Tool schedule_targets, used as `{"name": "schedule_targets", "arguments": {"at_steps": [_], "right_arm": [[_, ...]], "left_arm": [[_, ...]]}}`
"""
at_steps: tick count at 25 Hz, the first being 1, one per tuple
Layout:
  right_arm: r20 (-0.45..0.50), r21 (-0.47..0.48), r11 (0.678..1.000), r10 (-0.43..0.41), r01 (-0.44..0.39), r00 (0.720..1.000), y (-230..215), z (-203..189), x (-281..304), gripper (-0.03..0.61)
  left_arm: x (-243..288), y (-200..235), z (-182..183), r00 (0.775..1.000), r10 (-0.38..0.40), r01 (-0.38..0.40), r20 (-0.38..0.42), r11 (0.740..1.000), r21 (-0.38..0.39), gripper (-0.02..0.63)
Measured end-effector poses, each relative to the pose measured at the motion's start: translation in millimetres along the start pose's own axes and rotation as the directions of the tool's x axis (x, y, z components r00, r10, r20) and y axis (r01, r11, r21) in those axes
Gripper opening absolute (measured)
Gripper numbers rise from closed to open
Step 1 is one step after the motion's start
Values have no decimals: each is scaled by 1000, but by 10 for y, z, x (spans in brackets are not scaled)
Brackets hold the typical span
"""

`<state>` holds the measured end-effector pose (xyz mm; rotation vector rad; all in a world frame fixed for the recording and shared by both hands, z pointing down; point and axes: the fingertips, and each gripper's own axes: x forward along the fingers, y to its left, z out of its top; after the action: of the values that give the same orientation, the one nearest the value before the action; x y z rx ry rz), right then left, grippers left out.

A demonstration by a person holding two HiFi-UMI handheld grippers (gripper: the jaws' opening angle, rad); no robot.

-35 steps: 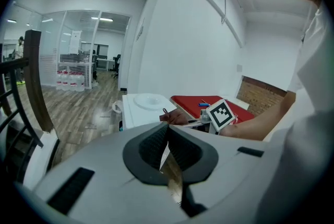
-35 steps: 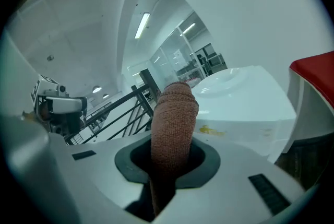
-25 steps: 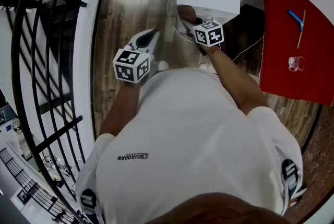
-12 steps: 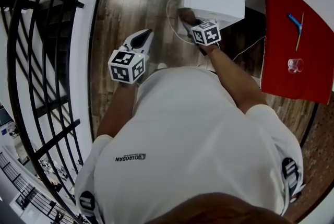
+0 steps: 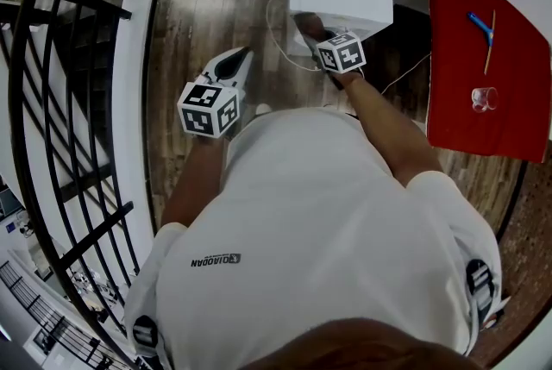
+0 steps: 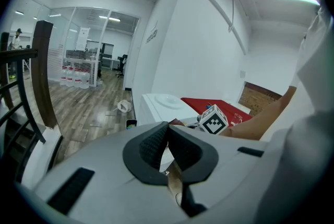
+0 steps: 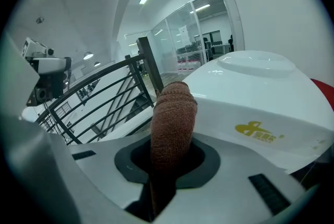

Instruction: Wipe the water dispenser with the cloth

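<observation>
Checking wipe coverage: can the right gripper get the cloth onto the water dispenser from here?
Likely yes: right gripper, shut on the cloth, is close beside the water dispenser, nothing between.

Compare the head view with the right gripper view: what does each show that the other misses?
Head view only: the left hand-held gripper and the glass. Right gripper view only: the right hand-held gripper with jaws shut on the brown cloth, plus the yellow logo. Both: the white water dispenser and the black railing.
</observation>
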<state>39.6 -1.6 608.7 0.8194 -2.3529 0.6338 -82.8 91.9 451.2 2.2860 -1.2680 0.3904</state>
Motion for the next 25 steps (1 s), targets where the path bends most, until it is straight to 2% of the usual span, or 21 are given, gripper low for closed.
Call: {"name": "schedule_targets", "arguments": {"at_steps": [14,25], "right_arm": [[19,56,998,-44,42,999,-480,-223,-400,64],[18,103,988,-114,112,993,-989,-456,-841,64]], "left_arm": [[236,-385,26,1000,-13,13,-3,1000,11,-8],[546,-782,75,999,-50,51,-11,998,28,-8]]}}
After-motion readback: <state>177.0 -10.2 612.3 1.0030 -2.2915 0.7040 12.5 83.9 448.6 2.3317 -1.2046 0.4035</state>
